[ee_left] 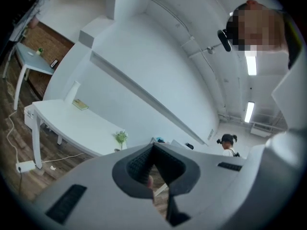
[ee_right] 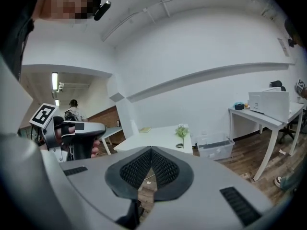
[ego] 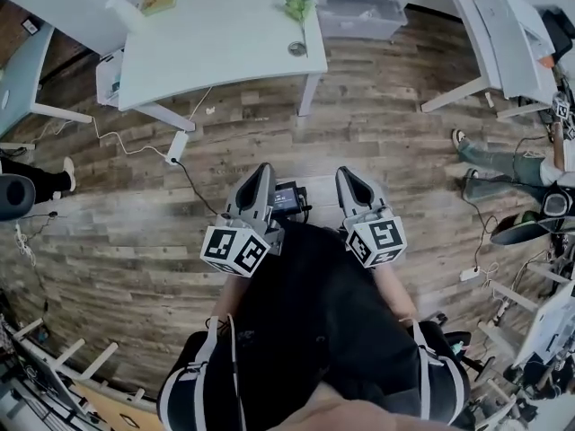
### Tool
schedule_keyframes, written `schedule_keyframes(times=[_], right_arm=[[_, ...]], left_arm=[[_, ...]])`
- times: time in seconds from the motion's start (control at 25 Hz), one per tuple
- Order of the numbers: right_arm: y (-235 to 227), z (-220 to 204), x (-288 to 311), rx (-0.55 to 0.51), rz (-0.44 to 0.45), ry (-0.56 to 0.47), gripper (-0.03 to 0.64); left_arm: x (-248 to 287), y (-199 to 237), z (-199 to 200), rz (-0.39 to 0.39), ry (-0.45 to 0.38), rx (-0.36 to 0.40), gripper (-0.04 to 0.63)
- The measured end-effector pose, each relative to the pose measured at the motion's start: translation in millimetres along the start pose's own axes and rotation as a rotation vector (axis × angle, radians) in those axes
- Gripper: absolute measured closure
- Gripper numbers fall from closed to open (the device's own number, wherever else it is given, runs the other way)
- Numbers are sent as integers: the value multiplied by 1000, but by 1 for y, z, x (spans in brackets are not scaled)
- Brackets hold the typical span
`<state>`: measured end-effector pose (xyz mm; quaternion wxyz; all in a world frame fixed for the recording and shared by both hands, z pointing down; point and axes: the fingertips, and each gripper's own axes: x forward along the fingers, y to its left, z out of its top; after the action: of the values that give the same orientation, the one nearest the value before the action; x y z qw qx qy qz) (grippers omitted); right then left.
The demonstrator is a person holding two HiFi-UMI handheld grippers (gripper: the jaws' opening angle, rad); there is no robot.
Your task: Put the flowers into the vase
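A small bunch of green and white flowers (ego: 298, 7) stands at the far right corner of a white table (ego: 225, 52), with a small round dish (ego: 297, 48) beside it. A tall white vase (ego: 121, 12) is at the table's left end. Both grippers hang over the wooden floor, well short of the table. My left gripper (ego: 263, 169) and right gripper (ego: 347, 172) are side by side, both shut and empty. The left gripper view shows the flowers (ee_left: 121, 137) and vase (ee_left: 74, 91) far beyond the closed jaws. The flowers (ee_right: 182, 131) are also distant in the right gripper view.
A clear plastic bin (ego: 359, 16) sits on the floor right of the table. A power strip with a cable (ego: 177, 146) lies under the table's near edge. A black device (ego: 289, 197) is between the grippers. Other white desks (ego: 503, 34) and a person's legs (ego: 494, 164) are at right.
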<state>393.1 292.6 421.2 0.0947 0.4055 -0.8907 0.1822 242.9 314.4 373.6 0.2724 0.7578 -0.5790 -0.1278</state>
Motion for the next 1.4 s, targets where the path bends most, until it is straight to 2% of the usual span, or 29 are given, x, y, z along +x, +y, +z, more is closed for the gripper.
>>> schedule_keyframes(times=[0.32, 0.48, 0.8, 1.0, 1.2, 1.4], right_arm=[[-17, 4, 55, 26, -91, 79, 600], [-34, 11, 79, 30, -118, 92, 600], [-76, 40, 150, 55, -15, 59, 600], [-113, 67, 188, 12, 30, 49, 600], [-156, 82, 203, 12, 65, 57, 600], [-185, 84, 225, 31, 82, 84, 600]], left_arm=[[40, 58, 28, 3, -2, -106, 549], [69, 66, 34, -2, 16, -109, 549], [145, 70, 46, 75, 48, -50, 549], [203, 66, 58, 99, 61, -12, 549], [259, 49, 58, 121, 83, 3, 549], [287, 50, 61, 158, 91, 38, 549]])
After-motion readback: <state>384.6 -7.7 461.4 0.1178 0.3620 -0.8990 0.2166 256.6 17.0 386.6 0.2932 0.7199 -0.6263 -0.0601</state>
